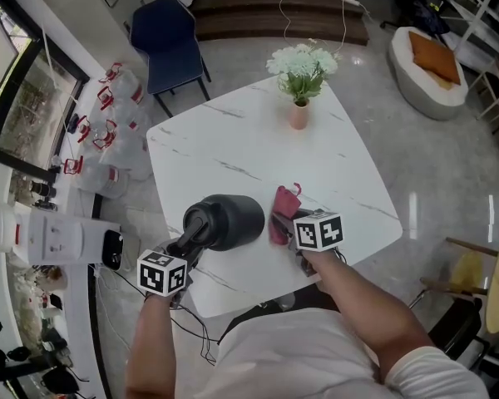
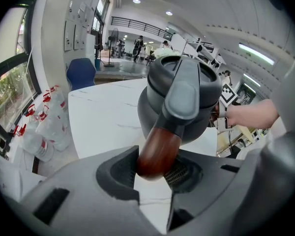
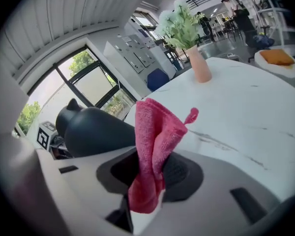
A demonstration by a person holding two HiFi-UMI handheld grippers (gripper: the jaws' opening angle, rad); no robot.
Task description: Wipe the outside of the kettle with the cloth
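Note:
A dark grey kettle [image 1: 230, 220] sits near the front of the white marble table [image 1: 233, 152]. Its handle [image 2: 160, 149] has a brown wooden grip, and my left gripper [image 2: 155, 173] is shut on that grip. In the left gripper view the kettle [image 2: 182, 100] fills the middle, lid uppermost. A pink-red cloth [image 1: 283, 210] is bunched upright in my right gripper [image 3: 150, 173], which is shut on it just right of the kettle. The right gripper view has the cloth [image 3: 155, 136] standing between the jaws, with the kettle [image 3: 93, 129] close on the left.
A pink vase of white flowers [image 1: 299, 86] stands at the table's far side. A blue chair [image 1: 170, 40] is beyond the far left corner. Bagged bottles [image 1: 108, 131] and a white appliance [image 1: 58, 235] lie on the floor at the left. A wooden chair [image 1: 474, 277] stands at the right.

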